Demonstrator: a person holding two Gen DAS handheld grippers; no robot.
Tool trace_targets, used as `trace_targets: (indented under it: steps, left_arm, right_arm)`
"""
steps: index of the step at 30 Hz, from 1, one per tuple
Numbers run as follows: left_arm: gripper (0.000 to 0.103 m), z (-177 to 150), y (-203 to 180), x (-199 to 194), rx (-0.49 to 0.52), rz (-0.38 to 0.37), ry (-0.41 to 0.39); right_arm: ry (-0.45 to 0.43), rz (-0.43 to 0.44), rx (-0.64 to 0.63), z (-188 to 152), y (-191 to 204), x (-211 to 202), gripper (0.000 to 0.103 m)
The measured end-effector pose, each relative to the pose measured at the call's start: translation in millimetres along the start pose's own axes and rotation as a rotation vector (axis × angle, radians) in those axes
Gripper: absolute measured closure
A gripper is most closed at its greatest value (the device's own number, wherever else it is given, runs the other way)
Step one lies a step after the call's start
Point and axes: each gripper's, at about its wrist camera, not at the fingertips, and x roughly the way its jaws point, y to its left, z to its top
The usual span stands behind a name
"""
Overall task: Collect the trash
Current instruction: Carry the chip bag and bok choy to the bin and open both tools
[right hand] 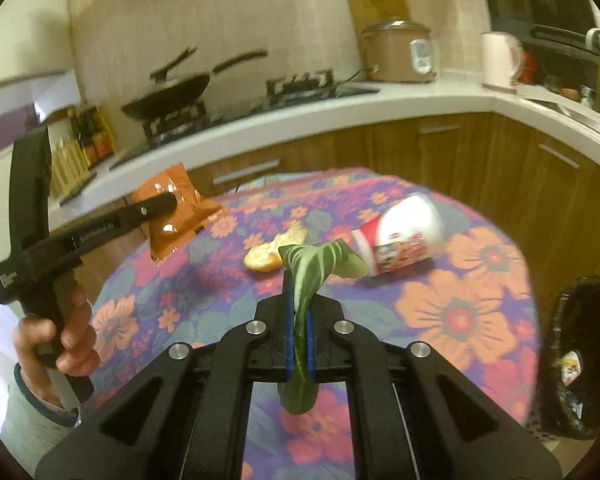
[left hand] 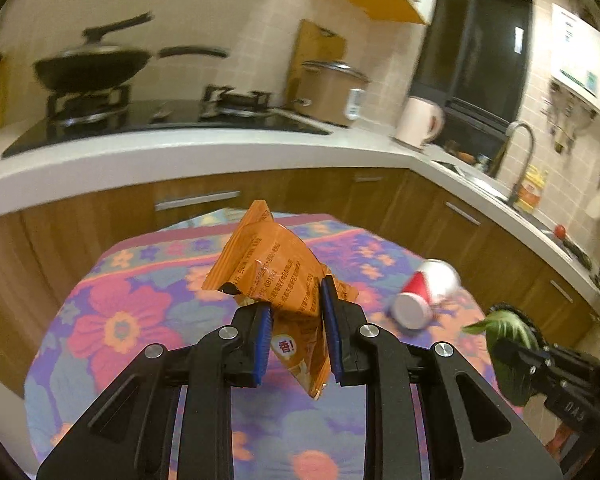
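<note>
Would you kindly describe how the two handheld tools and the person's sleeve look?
Both tools are matte black with angular linkage arms, silver round pivot pins and blue ribbed pads: left tool, right tool. The left tool's side bears small white lettering. The sleeve is pale grey with a dark cuff.

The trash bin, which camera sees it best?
The right wrist view. The black-lined trash bin stands at its right edge, beside the flowered table, with scraps inside. The left wrist view does not show the bin at all.

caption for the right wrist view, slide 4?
Right gripper shut on a green leaf above the floral table; paper cup, bread piece remain; bin at right.
</note>
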Motion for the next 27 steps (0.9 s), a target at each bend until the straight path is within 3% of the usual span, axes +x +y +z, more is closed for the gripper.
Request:
trace_targets:
  steps: [9,14,22,27]
  left_arm:
    - [0.082,-8.0,-112.7,10.8,0.103,-0.190,0.027]
    - [0.082,-29.5,-190.5,40.9,0.132,-0.359,0.134]
    - [0.082,-54.3,-297.4,99.7,0.202,-0.478,0.268]
    - [0.082,-70.0,-338.9,135.0,0.243,-0.498,0.343]
  right_arm:
    - [-0.106,-0.134,0.095,-10.6,-84.4,-74.6,0.101]
    - [-0.123,-0.194,0.190,-28.3,-144.9,-98.6,0.101]
    - [-0.119,-0.292,0.347,-58.5,-244.5,-121.5,0.101]
    - [-0.082,-0.351,0.436,-79.6,-284.5,-118.8,0.100]
